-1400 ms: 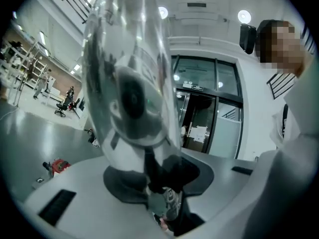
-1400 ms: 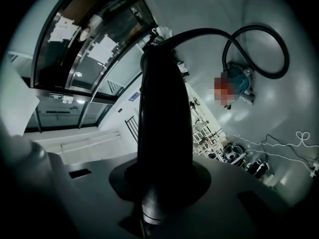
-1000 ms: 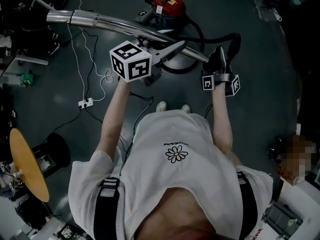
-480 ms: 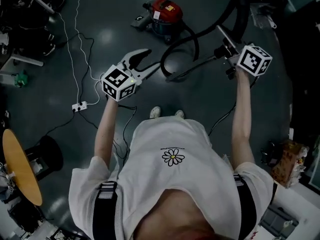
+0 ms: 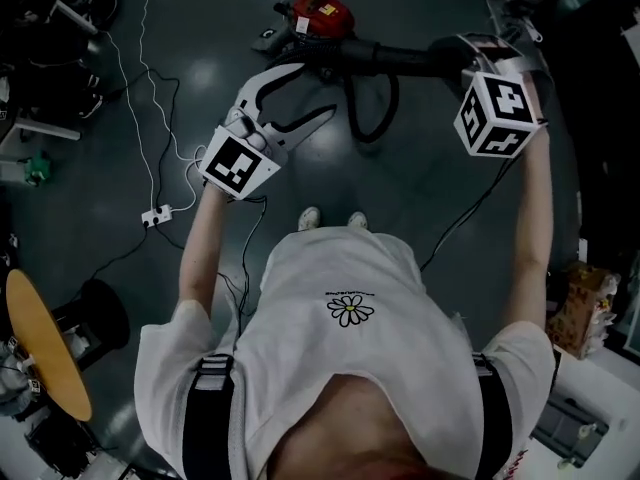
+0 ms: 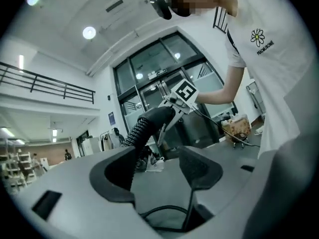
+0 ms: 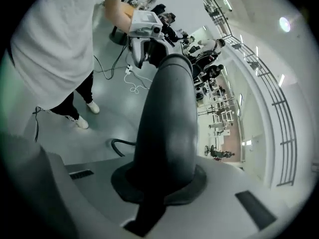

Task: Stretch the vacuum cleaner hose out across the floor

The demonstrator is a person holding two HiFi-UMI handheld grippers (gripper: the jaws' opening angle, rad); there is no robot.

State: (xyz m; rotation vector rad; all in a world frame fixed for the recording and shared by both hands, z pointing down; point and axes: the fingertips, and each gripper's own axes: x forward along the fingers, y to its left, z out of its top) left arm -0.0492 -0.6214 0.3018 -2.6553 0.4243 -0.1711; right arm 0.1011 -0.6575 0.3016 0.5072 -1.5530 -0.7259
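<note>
The right claw (image 7: pixel 159 180) pinches the hose (image 5: pixel 400 58) at its smooth, rigid black cuff and holds it level in the air, probably to draw it away from the red vacuum (image 5: pixel 318 13). The left claw (image 5: pixel 318 88) has just been opening and is spread, gripping nothing. The ribbed, flexible part runs just past its tips. The rest loops slack on the glossy floor (image 5: pixel 420 188).
</note>
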